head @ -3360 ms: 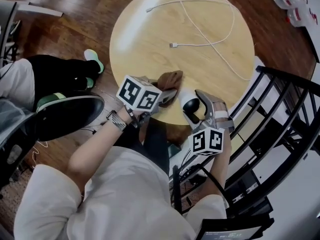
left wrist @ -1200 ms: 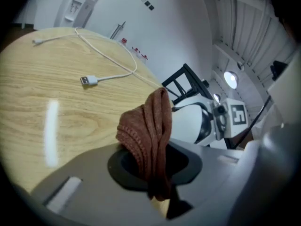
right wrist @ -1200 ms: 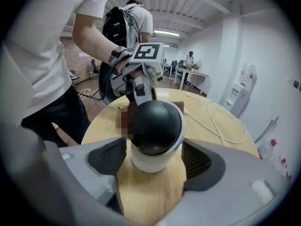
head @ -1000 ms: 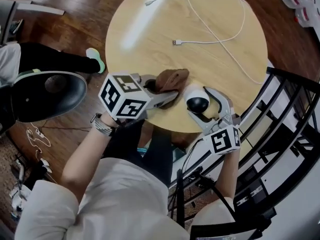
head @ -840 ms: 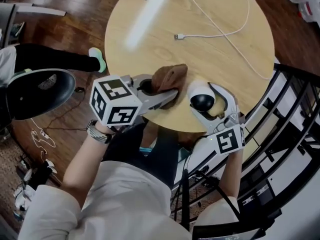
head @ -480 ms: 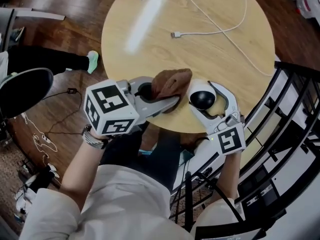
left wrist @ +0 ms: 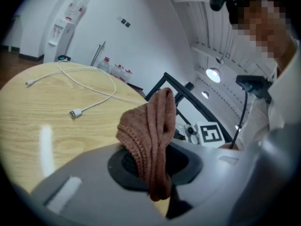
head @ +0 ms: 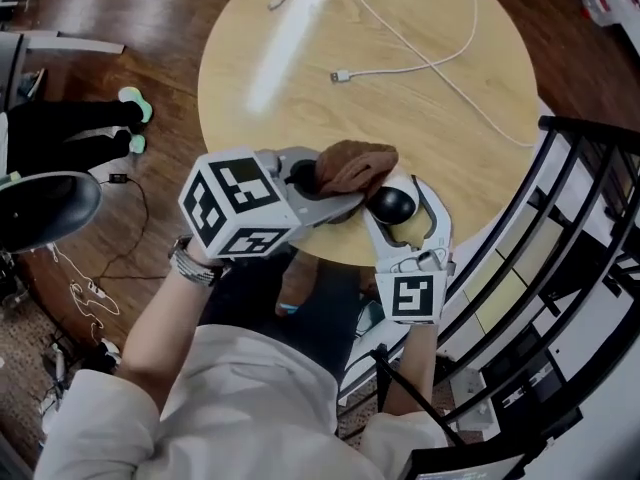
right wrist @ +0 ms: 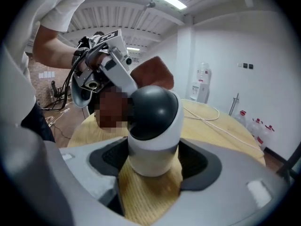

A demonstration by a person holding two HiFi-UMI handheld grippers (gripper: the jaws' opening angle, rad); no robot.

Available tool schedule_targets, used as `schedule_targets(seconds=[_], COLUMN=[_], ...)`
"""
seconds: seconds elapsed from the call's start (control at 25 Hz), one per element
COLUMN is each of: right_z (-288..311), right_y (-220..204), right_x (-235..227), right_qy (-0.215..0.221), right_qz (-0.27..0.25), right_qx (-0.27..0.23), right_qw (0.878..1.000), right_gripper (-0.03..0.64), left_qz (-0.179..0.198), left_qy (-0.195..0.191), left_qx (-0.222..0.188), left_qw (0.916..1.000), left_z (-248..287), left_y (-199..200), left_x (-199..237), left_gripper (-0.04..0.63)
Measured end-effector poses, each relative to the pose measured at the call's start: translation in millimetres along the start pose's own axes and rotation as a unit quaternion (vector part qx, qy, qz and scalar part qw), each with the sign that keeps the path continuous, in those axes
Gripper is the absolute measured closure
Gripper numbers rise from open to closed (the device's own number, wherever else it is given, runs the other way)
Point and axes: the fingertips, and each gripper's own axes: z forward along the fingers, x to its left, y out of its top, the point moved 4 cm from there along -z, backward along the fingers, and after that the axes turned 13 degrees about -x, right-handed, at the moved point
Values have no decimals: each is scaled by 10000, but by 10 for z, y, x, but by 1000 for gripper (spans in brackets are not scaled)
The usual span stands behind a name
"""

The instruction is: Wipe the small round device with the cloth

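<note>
At the round table's (head: 300, 68) near edge, left gripper (head: 335, 190) clamps brown cloth (head: 355, 163) beside small round device (head: 391, 206); right gripper (head: 399, 190), jaws having just closed further, grips the device.

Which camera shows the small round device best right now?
The right gripper view: the device fills the middle, white body, dark dome, held in the jaws of the right gripper, which just closed slightly. The head view shows it small, from above, beside the cloth. In the left gripper view the cloth hides it.
</note>
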Motion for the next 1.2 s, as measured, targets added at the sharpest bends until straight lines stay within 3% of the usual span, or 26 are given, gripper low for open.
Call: schedule_targets(seconds=[0.2, 0.44, 0.68, 0.84, 0.96, 1.04, 1.08, 1.12, 1.16, 1.2], right_z=[-6, -45, -38, -16, -23, -29, -29, -33, -41, -51], right_y=[7, 2, 1, -16, -53, -82, -96, -109, -122, -134], right_x=[43, 33, 25, 13, 15, 29, 39, 46, 48, 46], right_qy=[-356, -494, -510, -556, -699, -777, -787, -781, -768, -761], right_qz=[88, 160, 288, 438, 721, 875, 922, 957, 985, 1012], right_qx=[2, 79, 101, 102, 72, 95, 95, 90, 84, 79], right_qw=[9993, 9986, 9982, 9974, 9949, 9931, 9926, 9923, 9921, 9919], right_gripper=[284, 284, 284, 284, 284, 287, 287, 287, 287, 287], left_qz=[16, 114, 508, 1011, 1203, 1588, 1895, 2285, 2784, 3390], left_qy=[-159, -480, -754, -542, -138, 12, 91, 203, 326, 409], left_qx=[584, 1137, 2095, 2488, 2181, 1625, 1383, 1237, 1191, 1225], left_qw=[9982, 9923, 9736, 9617, 9684, 9738, 9720, 9654, 9525, 9319], left_z=[113, 238, 376, 404, 224, 57, -8, -42, -35, 10], left_y=[-128, -195, -325, -335, -191, 53, 185, 294, 367, 400], left_x=[154, 219, 329, 405, 401, 321, 261, 193, 122, 49], left_gripper=[520, 520, 520, 518, 518, 520, 520, 520, 520, 520])
